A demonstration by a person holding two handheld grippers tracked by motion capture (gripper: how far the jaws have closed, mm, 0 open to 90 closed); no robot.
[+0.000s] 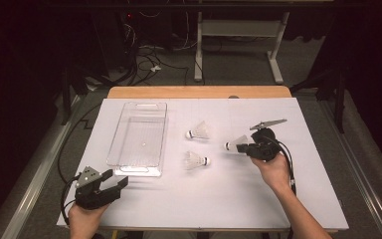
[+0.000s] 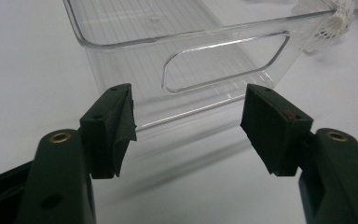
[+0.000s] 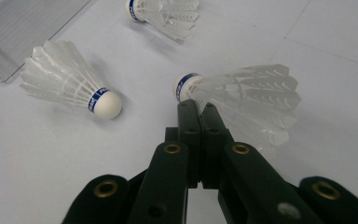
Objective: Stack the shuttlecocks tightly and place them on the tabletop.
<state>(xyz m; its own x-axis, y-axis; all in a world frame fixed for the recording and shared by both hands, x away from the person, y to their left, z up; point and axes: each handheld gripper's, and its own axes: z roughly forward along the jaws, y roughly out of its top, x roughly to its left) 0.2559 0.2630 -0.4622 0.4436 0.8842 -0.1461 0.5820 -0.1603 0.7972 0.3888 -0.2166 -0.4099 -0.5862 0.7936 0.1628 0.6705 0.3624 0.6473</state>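
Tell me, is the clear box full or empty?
Empty. The clear box has nothing inside; you can see the white table through its bottom. All three shuttlecocks lie outside it, one at the right gripper.

Glossy clear plastic bin

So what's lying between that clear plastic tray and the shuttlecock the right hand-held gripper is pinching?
In the high view, two loose white feather shuttlecocks lie on the white table between the clear plastic tray and the pinched shuttlecock.
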